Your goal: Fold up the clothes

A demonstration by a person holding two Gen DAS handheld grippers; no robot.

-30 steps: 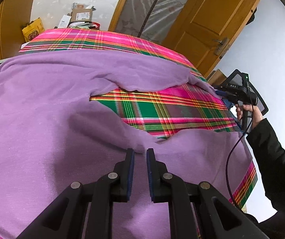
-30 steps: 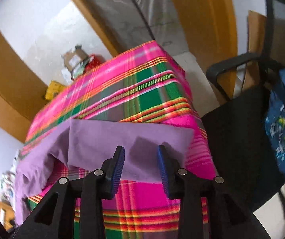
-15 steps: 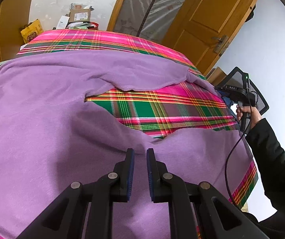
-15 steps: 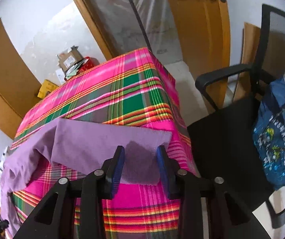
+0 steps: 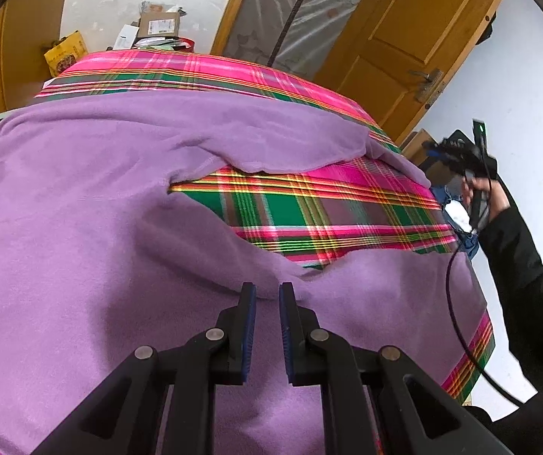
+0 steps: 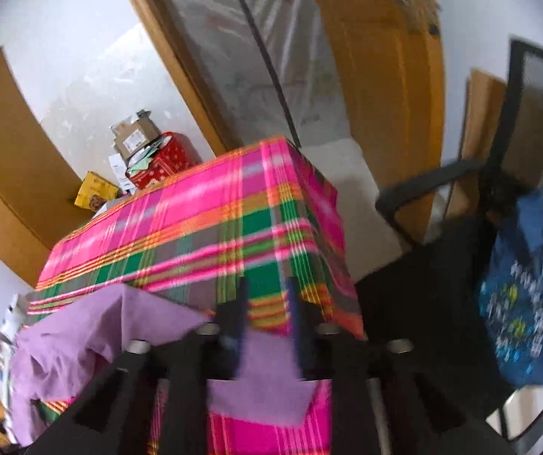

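A cardboard box (image 5: 159, 24) sits behind the desk (image 5: 309, 204), contents unclear; the purple garment (image 5: 82, 227) sprawls rumpled across the plaid desk; left gripper (image 5: 267, 292) fingers narrowly parted over it; right gripper (image 6: 267, 292) fingers, just reopened, spread around its edge

The right-wrist view is smeared by motion, so the right gripper (image 6: 267, 295) shows only as dark streaks and whether its jaws touch the purple garment (image 6: 267, 371) behind them cannot be told. Right of those jaws the print on the blue cloth (image 6: 518, 303) on the black chair (image 6: 434, 265) is unreadable. In the left-wrist view the garment runs past the picture's left and bottom edges and hides most of the surface beneath the left gripper (image 5: 267, 292).
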